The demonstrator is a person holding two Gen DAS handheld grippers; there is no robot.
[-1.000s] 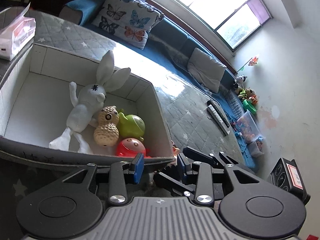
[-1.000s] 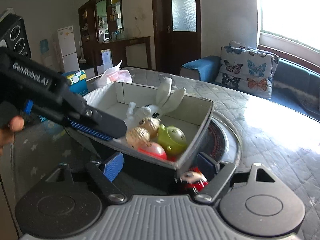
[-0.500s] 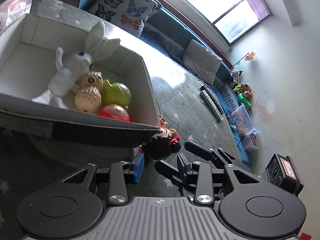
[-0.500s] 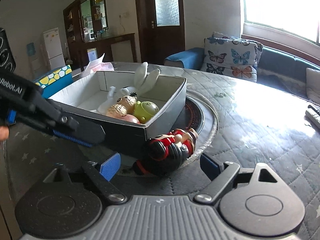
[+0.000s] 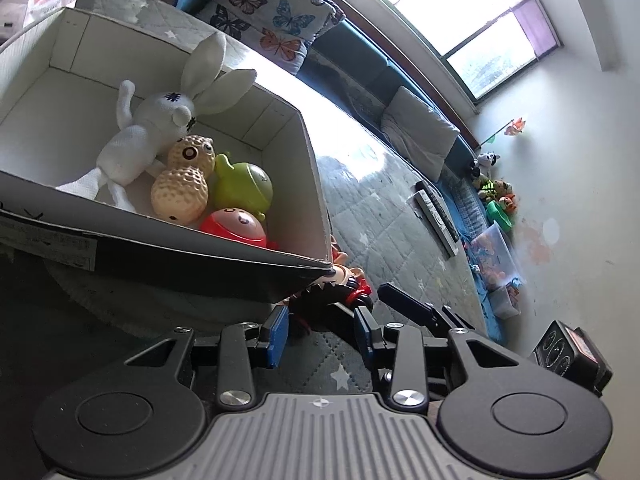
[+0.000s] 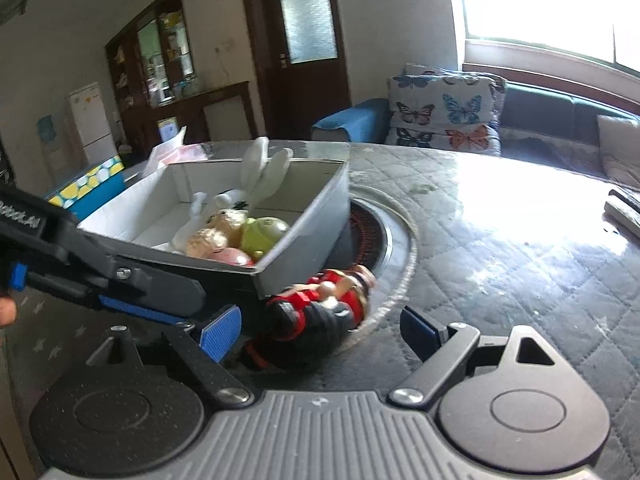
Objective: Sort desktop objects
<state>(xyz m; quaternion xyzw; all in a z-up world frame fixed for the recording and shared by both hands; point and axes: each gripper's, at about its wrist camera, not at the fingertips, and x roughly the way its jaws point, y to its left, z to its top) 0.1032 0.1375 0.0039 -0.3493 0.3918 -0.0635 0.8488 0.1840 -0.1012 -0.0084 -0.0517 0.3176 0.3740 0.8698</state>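
A red-and-black striped doll [image 6: 320,308] lies on the table beside the near corner of a grey cardboard box [image 6: 316,216]. My right gripper [image 6: 320,330] is open with the doll between its fingers. My left gripper [image 5: 320,330] is open just in front of the doll [image 5: 332,296], which is partly hidden under the box corner [image 5: 316,268]. The box holds a white rabbit [image 5: 160,128], a peanut toy [image 5: 182,184], a green toy [image 5: 244,188] and a red toy [image 5: 236,224]. The left gripper's arm [image 6: 100,276] shows in the right wrist view.
The table wears a quilted star-print cover [image 6: 500,248] with a round inset [image 6: 384,240] under the box. Remote controls [image 5: 436,216] lie near the far edge. A tissue pack [image 6: 176,152] and a blue dotted box [image 6: 88,184] stand behind the grey box.
The doll has come out from under the box corner into view. My right gripper has closed in around it; my left gripper has moved nearer to the box corner.
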